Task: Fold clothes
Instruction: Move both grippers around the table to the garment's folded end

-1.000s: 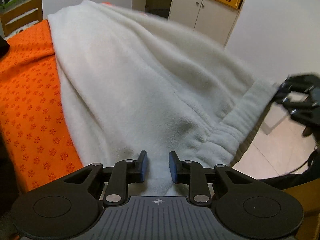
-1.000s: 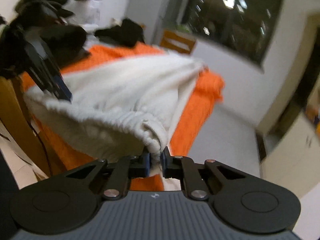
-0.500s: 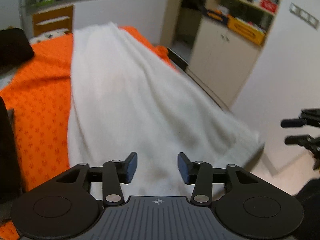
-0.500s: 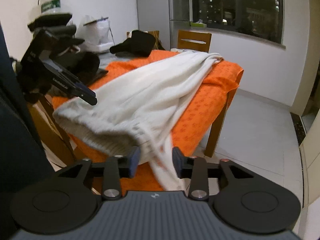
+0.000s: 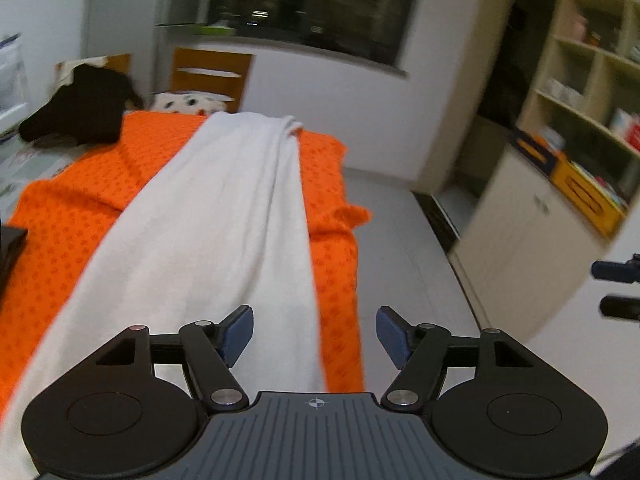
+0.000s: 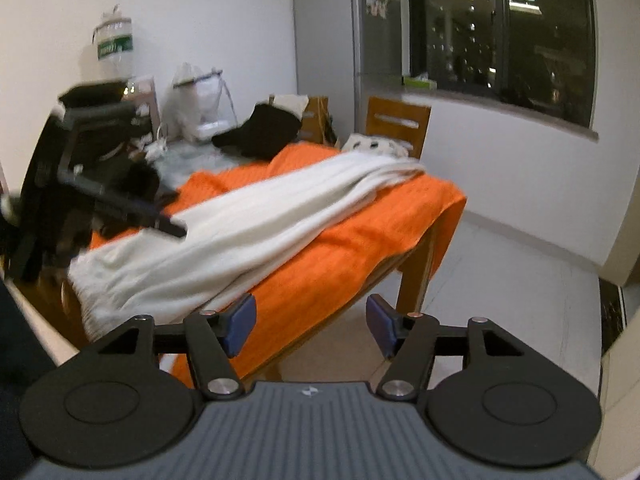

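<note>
Left wrist view showed the left gripper (image 5: 314,334) with its jaws spread wide and nothing between them, above the near end of a white fleece garment (image 5: 224,216). The garment lay stretched lengthwise along an orange patterned cloth (image 5: 60,220) covering the table. In the right wrist view, the right gripper (image 6: 310,324) also stood wide apart and empty, off the table's side, near the garment's ribbed waistband (image 6: 104,288). A black garment (image 6: 264,132) sat at the far end.

shelf contents (image 5: 588,92) blurred; garment (image 5: 224,240) near end cut off
</note>
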Tool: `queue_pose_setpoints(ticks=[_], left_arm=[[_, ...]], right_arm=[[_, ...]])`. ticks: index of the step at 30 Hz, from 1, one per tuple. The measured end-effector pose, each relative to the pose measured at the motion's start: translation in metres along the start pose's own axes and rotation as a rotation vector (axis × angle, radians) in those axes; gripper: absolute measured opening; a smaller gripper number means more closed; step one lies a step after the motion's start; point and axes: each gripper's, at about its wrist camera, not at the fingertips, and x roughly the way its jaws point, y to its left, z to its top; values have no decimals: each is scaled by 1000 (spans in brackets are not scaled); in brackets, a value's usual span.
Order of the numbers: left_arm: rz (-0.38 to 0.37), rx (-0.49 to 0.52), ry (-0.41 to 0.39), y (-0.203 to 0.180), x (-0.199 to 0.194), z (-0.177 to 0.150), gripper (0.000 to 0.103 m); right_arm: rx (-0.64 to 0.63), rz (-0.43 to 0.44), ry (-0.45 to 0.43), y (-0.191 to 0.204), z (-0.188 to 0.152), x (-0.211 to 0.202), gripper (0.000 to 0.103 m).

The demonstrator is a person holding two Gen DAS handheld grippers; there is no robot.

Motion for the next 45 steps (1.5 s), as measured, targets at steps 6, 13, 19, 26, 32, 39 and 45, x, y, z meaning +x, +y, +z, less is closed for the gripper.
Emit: queue_pose_setpoints(ticks=[6, 13, 19, 26, 32, 39, 45], left_arm=[[81, -64, -27, -37, 38, 20, 72], [171, -119, -74, -53, 92, 52, 75], [244, -159, -105, -58, 174, 107, 75], [310, -241, -187, -61, 261, 199, 78], [366, -247, -256, -68, 313, 259, 94], [529, -344, -380, -73, 369, 310, 103], [734, -503, -459, -80, 426, 349, 103]], right_arm=[[18, 21, -36, -88, 45, 15, 70], [-33, 78, -33, -181, 99, 67, 71], [-90, 178, -33, -258, 164, 141, 71], [-100, 310, -32, -337, 240, 237, 82], [-139, 402, -53, -391, 291, 327, 94], [-263, 583, -83, -440, 354, 429, 103], [-423, 802, -61, -490, 431, 524, 103]])
